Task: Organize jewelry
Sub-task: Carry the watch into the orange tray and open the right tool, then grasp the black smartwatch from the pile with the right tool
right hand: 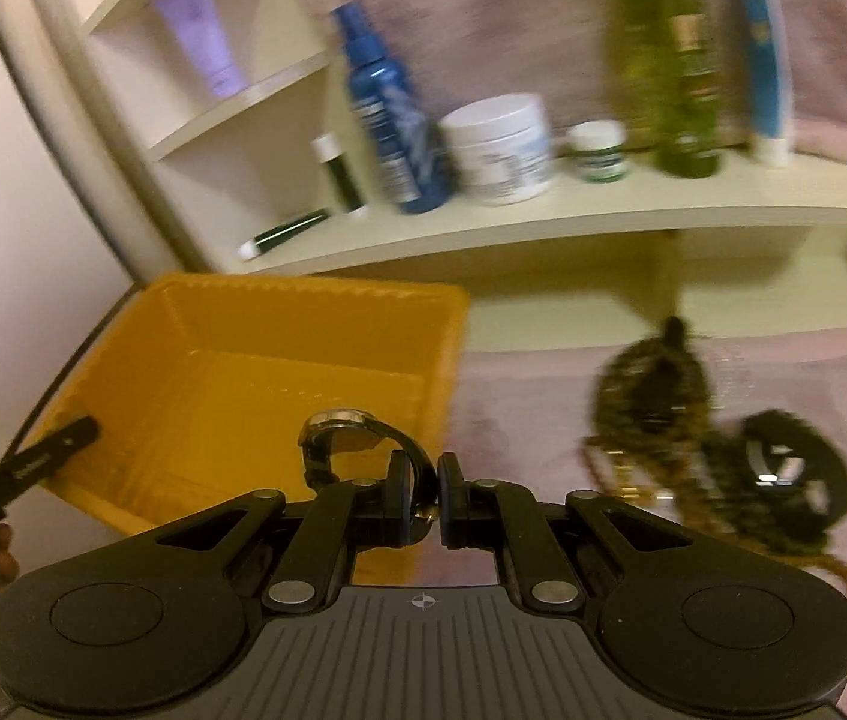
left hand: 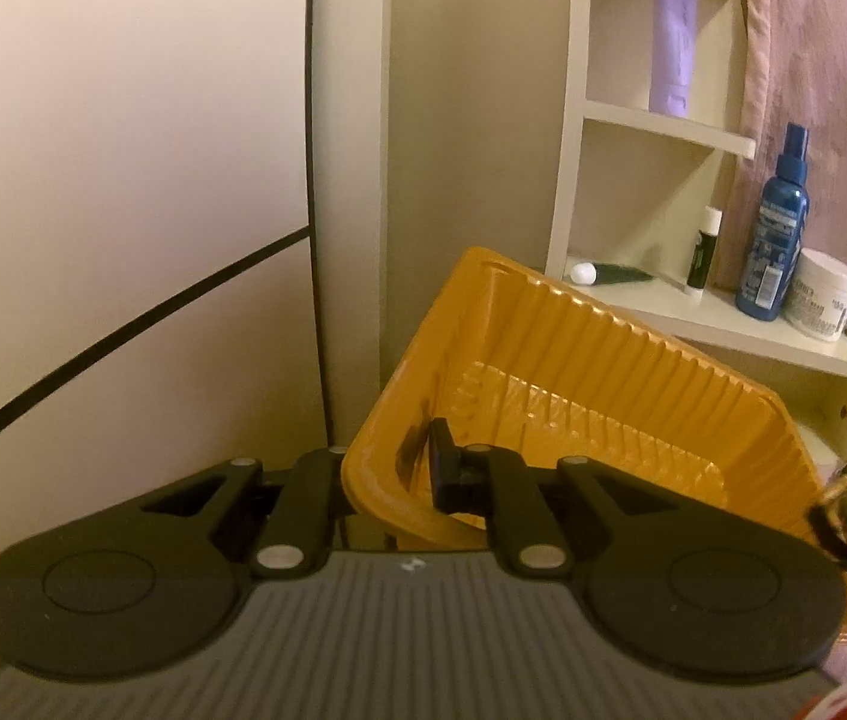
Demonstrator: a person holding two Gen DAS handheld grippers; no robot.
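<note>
Currently the right gripper (right hand: 423, 495) pinches a watch (right hand: 342, 441) by its strap (left gripper (left hand: 390, 474) clamps the yellow tray (right hand: 279, 300) wall); next, release it over the tray.

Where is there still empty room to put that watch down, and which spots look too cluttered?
The yellow tray is bare inside. The pink cloth between the tray and the jewelry pile is also free. The shelf behind is crowded with bottles and jars.
</note>
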